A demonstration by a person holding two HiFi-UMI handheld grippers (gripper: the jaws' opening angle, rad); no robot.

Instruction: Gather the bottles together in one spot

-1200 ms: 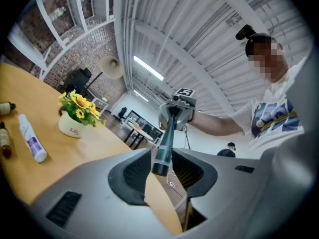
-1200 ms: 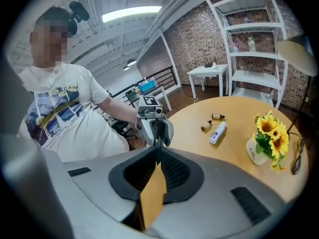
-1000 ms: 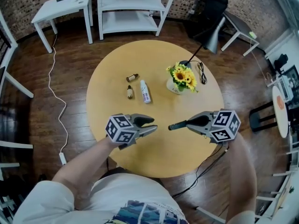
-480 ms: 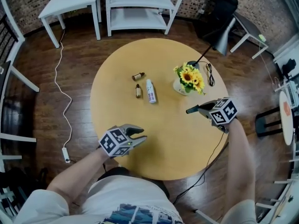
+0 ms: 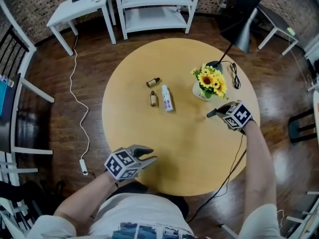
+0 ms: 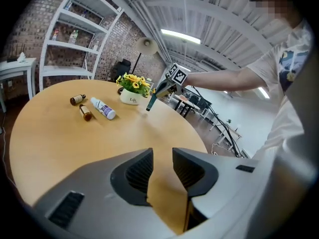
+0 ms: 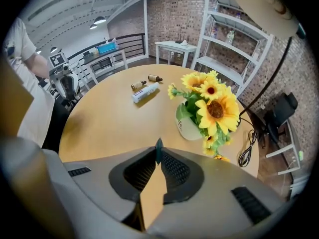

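Observation:
Three bottles lie together left of the middle of the round wooden table (image 5: pixel 189 148): a small brown bottle (image 5: pixel 153 82), a second brown bottle (image 5: pixel 153 98) and a white bottle (image 5: pixel 167 98). The left gripper view shows them too: brown bottle (image 6: pixel 76 99), brown bottle (image 6: pixel 85 112) and white bottle (image 6: pixel 103 108). My left gripper (image 5: pixel 149 158) hovers over the near left table edge, far from the bottles, its jaws a narrow gap apart with nothing between them. My right gripper (image 5: pixel 211 114) is shut and empty, just below the flower pot (image 5: pixel 203 91).
A pot of sunflowers (image 7: pixel 209 108) stands right of the bottles. A black lamp base (image 5: pixel 217 63) and its coiled cable (image 5: pixel 234 76) sit at the table's far right. Beyond are a white shelf unit (image 5: pixel 154 6), a white side table (image 5: pixel 82 4) and a chair (image 5: pixel 20 78).
Both grippers have drawn apart. The left one has slid toward the near left table edge, and the right one has swung right and away, up to the flower pot. Bottles unmoved.

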